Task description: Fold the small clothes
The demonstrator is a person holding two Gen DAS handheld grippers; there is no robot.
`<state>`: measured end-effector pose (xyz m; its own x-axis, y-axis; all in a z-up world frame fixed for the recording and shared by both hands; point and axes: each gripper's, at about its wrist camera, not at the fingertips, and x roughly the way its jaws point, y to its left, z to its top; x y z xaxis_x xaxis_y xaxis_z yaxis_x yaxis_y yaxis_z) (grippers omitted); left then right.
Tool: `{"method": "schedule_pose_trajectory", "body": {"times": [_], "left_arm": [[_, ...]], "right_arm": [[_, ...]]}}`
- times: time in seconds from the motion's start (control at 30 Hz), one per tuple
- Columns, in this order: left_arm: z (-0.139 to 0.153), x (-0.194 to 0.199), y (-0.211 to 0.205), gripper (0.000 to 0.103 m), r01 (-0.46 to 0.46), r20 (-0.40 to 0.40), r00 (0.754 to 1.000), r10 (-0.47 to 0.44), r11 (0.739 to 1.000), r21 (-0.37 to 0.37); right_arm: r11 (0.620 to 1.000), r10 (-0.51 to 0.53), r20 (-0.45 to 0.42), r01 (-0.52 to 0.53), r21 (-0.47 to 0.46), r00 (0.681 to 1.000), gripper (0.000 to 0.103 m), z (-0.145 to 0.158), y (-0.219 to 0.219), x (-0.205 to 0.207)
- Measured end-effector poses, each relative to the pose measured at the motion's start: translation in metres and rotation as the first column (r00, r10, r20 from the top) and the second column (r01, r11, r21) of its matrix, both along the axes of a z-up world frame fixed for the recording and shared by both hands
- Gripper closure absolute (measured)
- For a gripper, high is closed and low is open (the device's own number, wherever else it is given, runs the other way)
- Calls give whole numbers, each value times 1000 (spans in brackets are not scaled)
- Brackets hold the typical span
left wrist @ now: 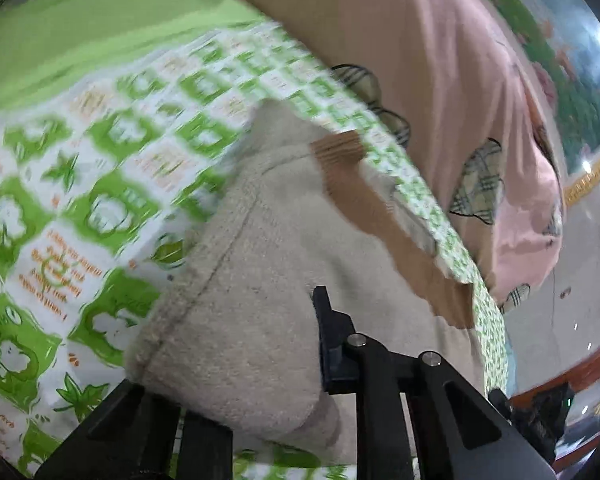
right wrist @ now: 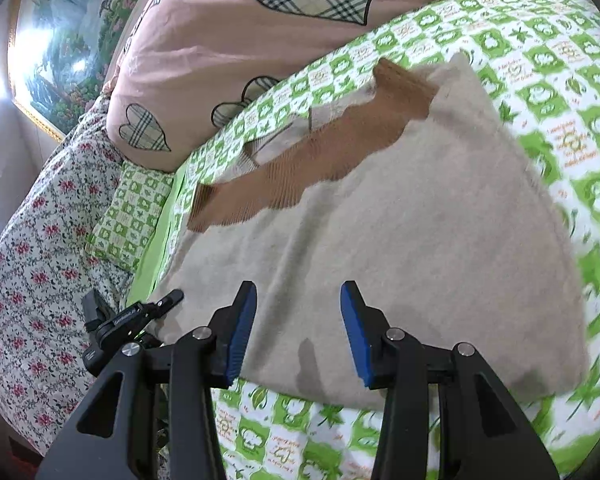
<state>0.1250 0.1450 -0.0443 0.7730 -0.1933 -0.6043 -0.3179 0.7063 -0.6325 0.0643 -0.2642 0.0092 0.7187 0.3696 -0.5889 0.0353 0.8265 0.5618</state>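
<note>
Green-and-white checked bedding (right wrist: pixel 548 92) is covering the bed, with a pink heart-print pillow (right wrist: pixel 220 32) lying at its far side and a floral quilt (right wrist: pixel 32 240) hanging off toward the wall painting (right wrist: pixel 60 40). On the checked sheet a small beige fleece garment (right wrist: pixel 400 232) with a brown ribbed band (right wrist: pixel 300 160) is lying mostly flat, its near edge toward the person.

The right gripper (right wrist: pixel 298 332) is hovering just above that near edge, its blue-padded fingers spread and holding nothing. The left gripper (left wrist: pixel 236 372) is working at the garment's corner: one finger is lying over the fleece and the cloth is bunching up thickly between the two, so it looks to be pinching a fold, though the other finger is mostly hidden.

Judging by this, the fold is just being started, with one corner taken and the other not yet. The next move is probably calling for the right fingers to be closing on the near hem, so both corners can be carried together toward the brown band without the fleece skewing.
</note>
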Motion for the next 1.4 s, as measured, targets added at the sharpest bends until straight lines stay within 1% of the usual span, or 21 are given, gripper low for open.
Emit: {"method": "schedule_pose_trajectory", "body": {"times": [0.1, 0.17, 0.3, 0.37, 0.47, 0.5, 0.57, 0.6, 0.7, 0.83, 0.87, 0.93, 0.97, 1.0, 1.03, 1.07, 1.17, 1.2, 1.3, 1.33, 1.4], "left_arm": [[30, 3, -25, 92, 65, 51, 996, -69, 995, 78], [47, 5, -48, 94, 117, 78, 989, -128, 984, 131], [68, 13, -100, 94, 223, 98, 964, -248, 951, 213], [66, 17, -124, 94, 281, 93, 947, -309, 931, 231], [54, 24, -155, 95, 357, 57, 922, -382, 899, 254], [49, 26, -165, 95, 381, 41, 913, -405, 884, 270], [41, 29, -175, 95, 409, 21, 902, -431, 870, 274], [38, 31, -178, 95, 420, 14, 898, -440, 867, 268], [29, 34, -182, 95, 440, 2, 890, -456, 861, 253], [31, 32, -177, 95, 450, 11, 885, -466, 860, 241], [32, 32, -178, 95, 452, 12, 884, -468, 859, 240], [33, 30, -177, 95, 457, 11, 881, -474, 855, 245], [35, 28, -179, 95, 462, 11, 877, -480, 851, 251], [37, 27, -180, 95, 464, 11, 876, -483, 848, 257], [40, 22, -181, 95, 469, 13, 872, -490, 842, 266], [43, 21, -182, 95, 473, 17, 869, -495, 838, 272], [55, 17, -192, 95, 498, 40, 848, -529, 819, 284], [58, 17, -198, 95, 513, 48, 836, -546, 810, 286], [64, 20, -225, 95, 564, 61, 796, -603, 774, 288], [64, 23, -239, 95, 587, 65, 776, -627, 756, 288], [62, 26, -260, 95, 618, 71, 748, -660, 731, 290]], "right_arm": [[1000, -4, 0, 4, -8, 1000, 58, 3, -13, 7], [1000, -2, -9, 2, -9, 1000, 58, 5, -21, 14], [1000, 22, -19, -22, 16, 1000, 58, 6, -31, 26], [999, 33, -23, -32, 36, 999, 58, 7, -32, 32], [986, 87, -20, -83, 143, 996, 56, 4, -32, 45], [981, 99, -20, -94, 168, 995, 52, 3, -31, 48], [973, 126, -20, -120, 197, 992, 45, 1, -25, 58], [967, 153, -24, -144, 210, 988, 42, -1, -21, 66], [947, 224, -53, -204, 250, 973, 41, -9, -4, 95], [909, 296, -55, -264, 324, 953, 41, -18, 16, 134], [890, 320, -46, -283, 358, 946, 41, -20, 23, 147], [876, 340, -42, -300, 378, 939, 41, -23, 32, 163], [877, 345, -45, -305, 372, 937, 45, -23, 39, 170], [879, 358, -46, -319, 355, 933, 65, -22, 46, 175], [884, 363, -43, -329, 331, 931, 76, -19, 51, 178], [893, 357, -39, -329, 307, 933, 78, -14, 54, 177], [916, 333, 28, -330, 228, 943, 82, 15, 51, 160], [929, 317, 50, -321, 186, 947, 83, 27, 45, 150], [955, 268, 77, -275, 107, 960, 84, 47, 16, 125], [965, 248, 75, -253, 67, 966, 84, 51, 7, 116], [979, 204, 54, -204, -7, 977, 84, 51, -15, 99]]}}
